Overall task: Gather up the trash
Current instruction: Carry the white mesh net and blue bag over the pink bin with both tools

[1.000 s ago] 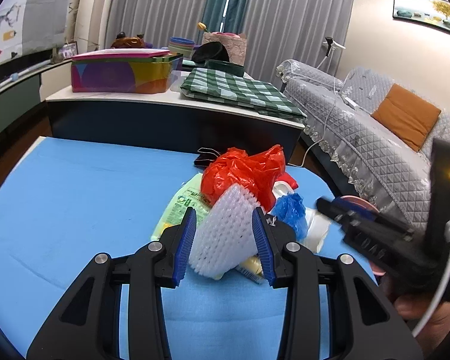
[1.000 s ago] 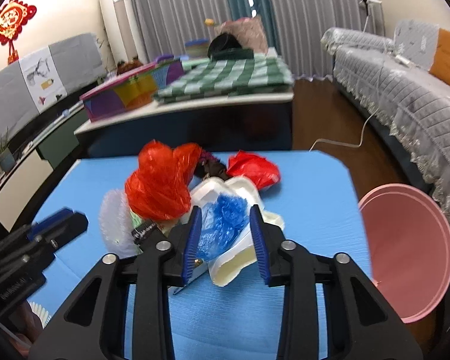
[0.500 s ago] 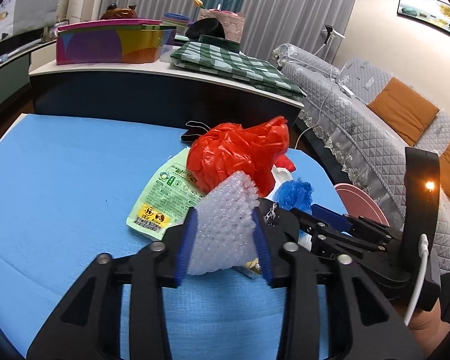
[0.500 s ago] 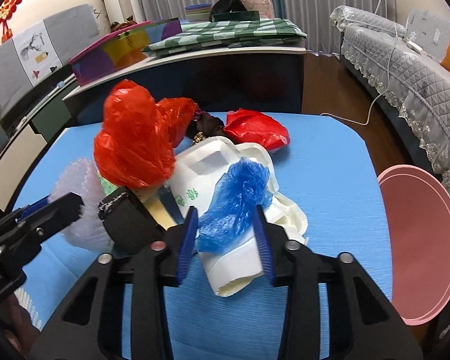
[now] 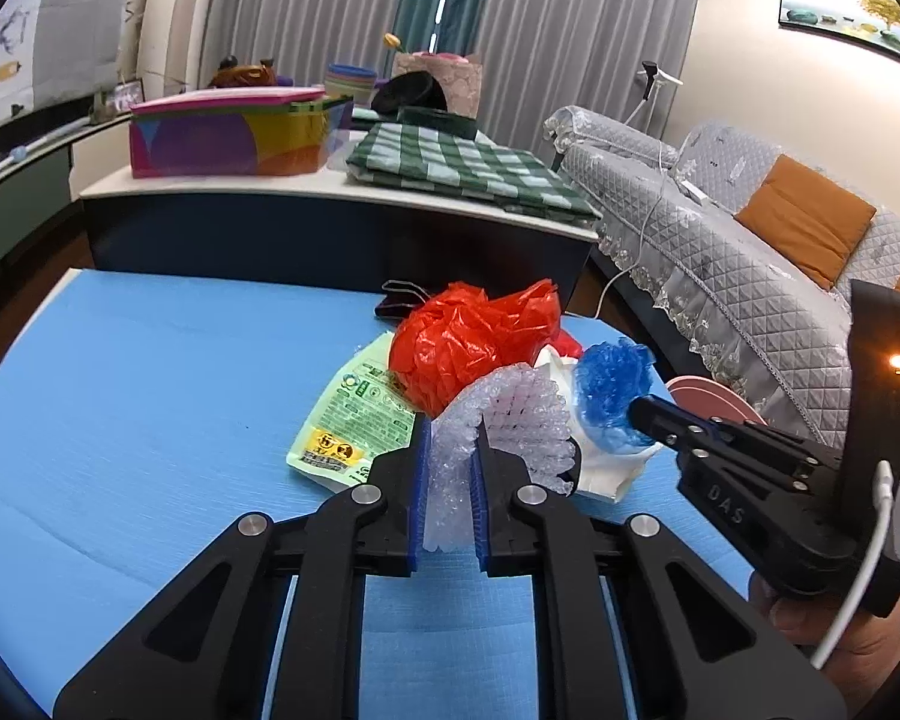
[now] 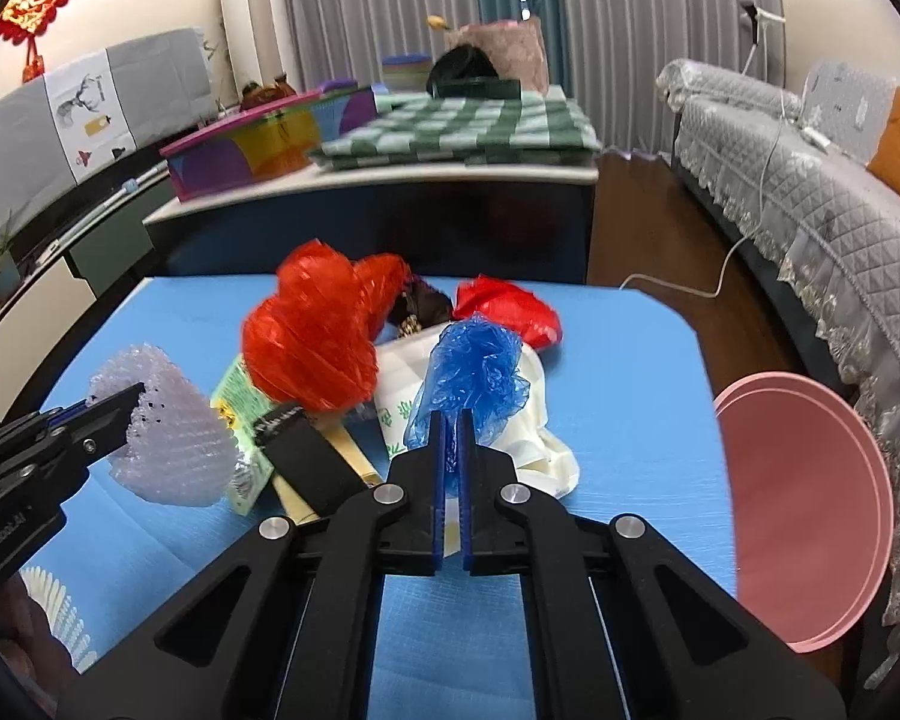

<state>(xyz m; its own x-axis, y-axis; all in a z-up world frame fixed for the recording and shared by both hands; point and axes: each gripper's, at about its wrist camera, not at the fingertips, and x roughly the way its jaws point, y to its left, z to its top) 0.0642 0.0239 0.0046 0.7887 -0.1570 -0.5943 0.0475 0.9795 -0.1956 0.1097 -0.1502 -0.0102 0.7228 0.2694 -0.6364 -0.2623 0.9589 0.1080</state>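
A heap of trash lies on the blue table (image 5: pixel 150 390). My left gripper (image 5: pixel 451 429) is closing, and its pads squeeze a white foam net (image 5: pixel 516 414) that bulges out above them. In the right wrist view the same foam net (image 6: pixel 168 444) sits at the tip of the left gripper (image 6: pixel 120 402). My right gripper (image 6: pixel 452 420) is shut on a crumpled blue plastic bag (image 6: pixel 474 372), which sticks up above the fingertips. A white foam container (image 6: pixel 534 420) lies just behind the blue bag. A big red plastic bag (image 6: pixel 318 342) tops the heap.
A green packet (image 5: pixel 354 414), a black strip (image 6: pixel 312 456) and a smaller red bag (image 6: pixel 504 312) also lie in the heap. A pink round bin (image 6: pixel 804 510) stands off the table's right edge. A sofa (image 5: pixel 750 312) is to the right, a low counter (image 5: pixel 330 198) behind.
Both pairs of jaws have closed in: the left now pinches the foam net flat, the right grips the blue bag. Both views have drawn back a little from the heap.
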